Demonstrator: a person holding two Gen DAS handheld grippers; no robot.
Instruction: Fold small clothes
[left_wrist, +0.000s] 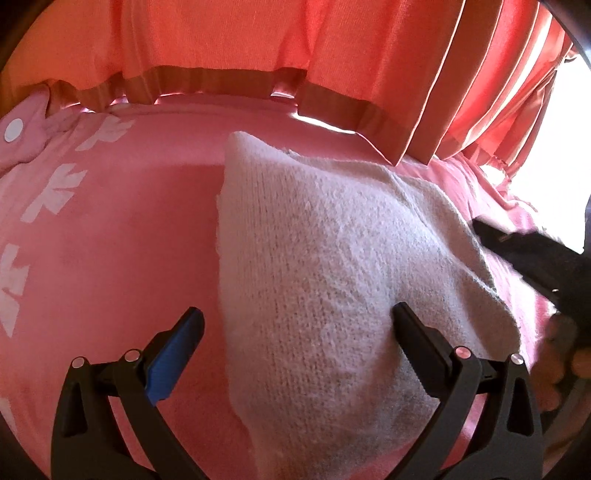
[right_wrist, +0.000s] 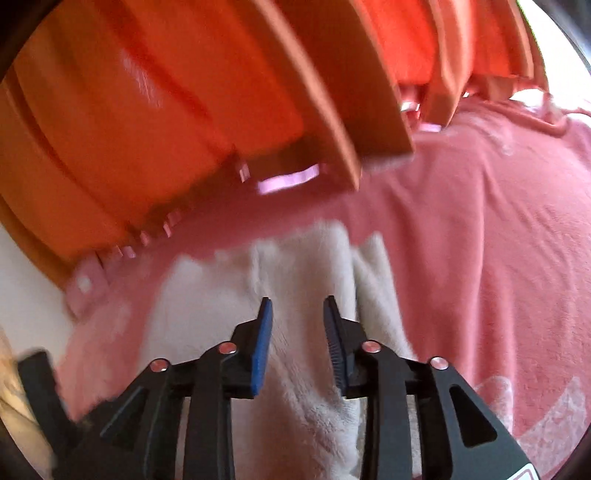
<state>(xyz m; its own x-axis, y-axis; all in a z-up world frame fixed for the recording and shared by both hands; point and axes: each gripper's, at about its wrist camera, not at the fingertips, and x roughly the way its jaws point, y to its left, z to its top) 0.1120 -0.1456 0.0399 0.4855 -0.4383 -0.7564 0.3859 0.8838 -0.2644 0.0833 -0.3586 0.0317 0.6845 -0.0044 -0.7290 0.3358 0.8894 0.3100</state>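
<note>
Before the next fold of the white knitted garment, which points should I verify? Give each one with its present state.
1. Left gripper open: ok, jaws wide, straddling the garment's left edge.
2. Right gripper open: ok, narrow gap, nothing between the pads.
3. White knitted garment lying on the pink blanket: ok.
4. Garment flat: not ok, ridges show in the right wrist view.
5. Orange curtain off the garment: cannot tell.

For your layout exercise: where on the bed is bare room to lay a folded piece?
Free: pink sheet between white knit and the white-print strip. Crowded: right of the knit, by the other gripper and curtain.
</note>
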